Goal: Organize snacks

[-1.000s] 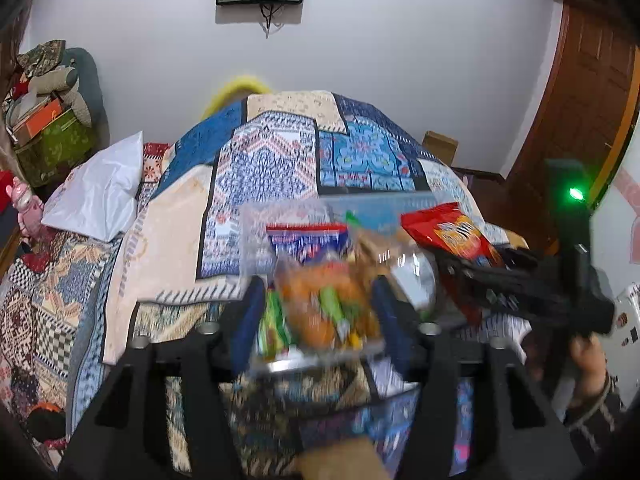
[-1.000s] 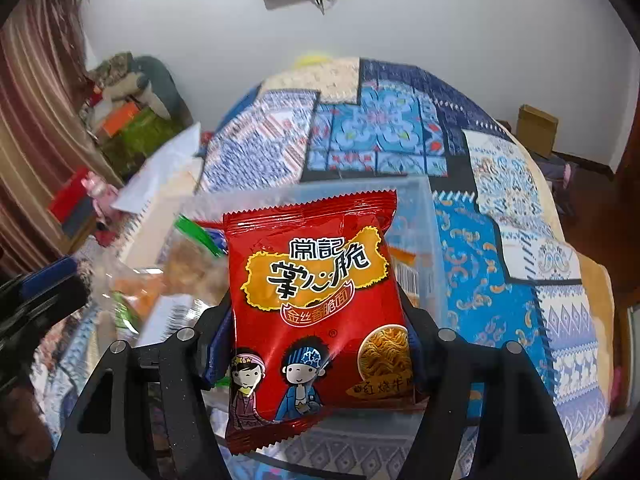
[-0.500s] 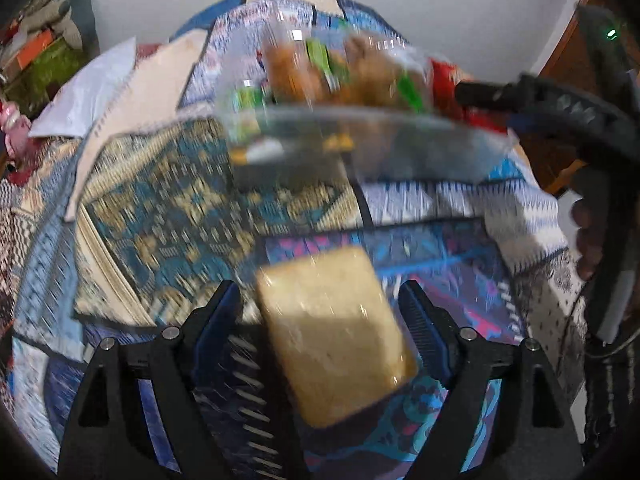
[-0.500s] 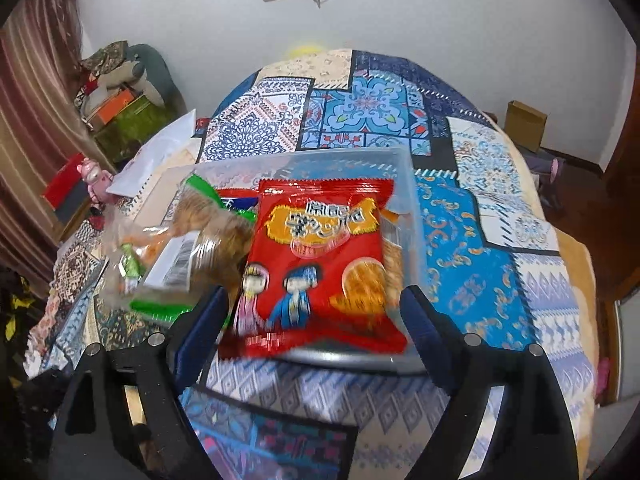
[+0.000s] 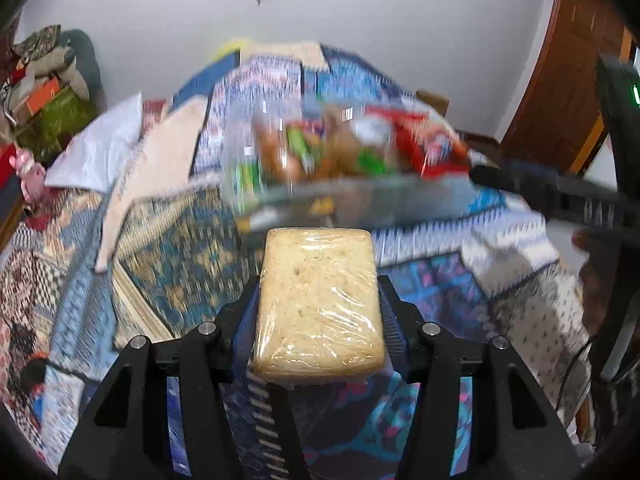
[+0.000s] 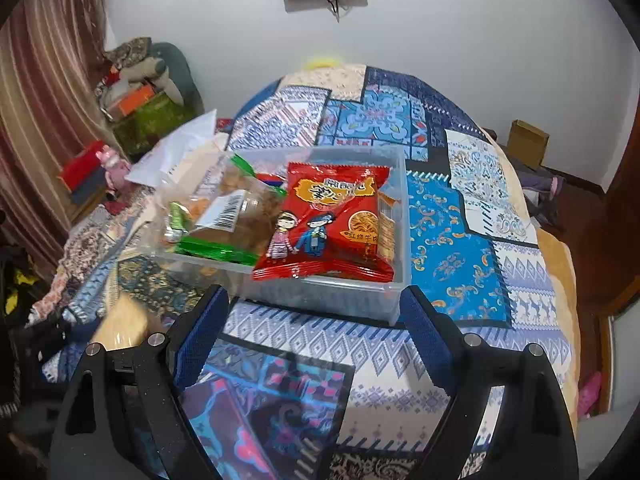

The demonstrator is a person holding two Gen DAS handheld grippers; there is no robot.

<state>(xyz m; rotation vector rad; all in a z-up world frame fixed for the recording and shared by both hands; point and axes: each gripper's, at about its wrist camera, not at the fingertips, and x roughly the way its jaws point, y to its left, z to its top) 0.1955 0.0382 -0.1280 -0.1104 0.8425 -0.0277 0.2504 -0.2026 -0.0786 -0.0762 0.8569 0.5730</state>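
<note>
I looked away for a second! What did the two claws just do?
The right claw let go of the red noodle packet, which now lies in the clear box, and drew back open. The left claw dipped and grabbed the wrapped cake. The box stayed put.

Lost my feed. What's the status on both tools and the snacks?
Left tool shut on wrapped cake. Right tool open, empty. Red noodle packet in clear bin. Nothing between cake and bin.

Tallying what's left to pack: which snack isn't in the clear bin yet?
The plastic-wrapped pale cake block, clamped between the left gripper's jaws short of the clear bin. The red noodle packet and other bags already lie inside it.
</note>
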